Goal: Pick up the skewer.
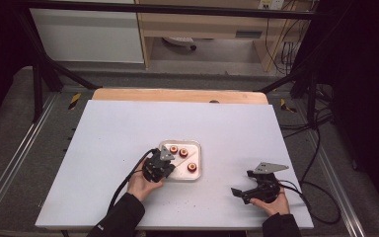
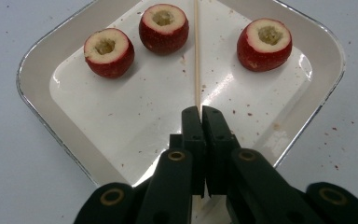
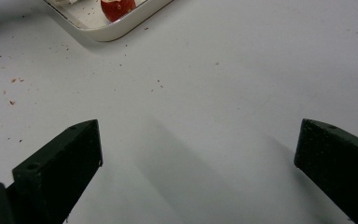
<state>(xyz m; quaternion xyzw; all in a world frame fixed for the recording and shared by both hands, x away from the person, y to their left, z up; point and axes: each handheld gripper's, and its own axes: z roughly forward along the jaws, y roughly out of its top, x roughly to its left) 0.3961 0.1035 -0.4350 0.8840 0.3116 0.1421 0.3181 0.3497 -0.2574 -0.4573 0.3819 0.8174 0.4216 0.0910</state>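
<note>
At the near edge of a white tray point(image 2: 42, 70), the left gripper point(image 2: 200, 112) has its two black jaws pressed together on a thin wooden skewer point(image 2: 196, 56) — the stick is clamped between the pads and runs straight ahead across the tray floor. To either side of the skewer lie three red fruits with their tops cut off and pale, hollowed centres: one fruit point(image 2: 109, 52) at the left, a second point(image 2: 163, 28) just beside the stick, and a third point(image 2: 264, 44) on the other side of it, well apart from the first two. None of the fruits touches the skewer. Small reddish specks dot the tray and the pale table point(image 1: 108, 133) around it. From the high view, the tray point(image 1: 196, 174) sits near the middle of the table, with the left gripper point(image 1: 164, 163) over its near-left corner and a hand point(image 1: 140, 185) behind it. Off to the right, well apart from the tray, the right gripper point(image 3: 198, 149) rests low over bare tabletop with its jaws spread wide — nothing lies between them.
</note>
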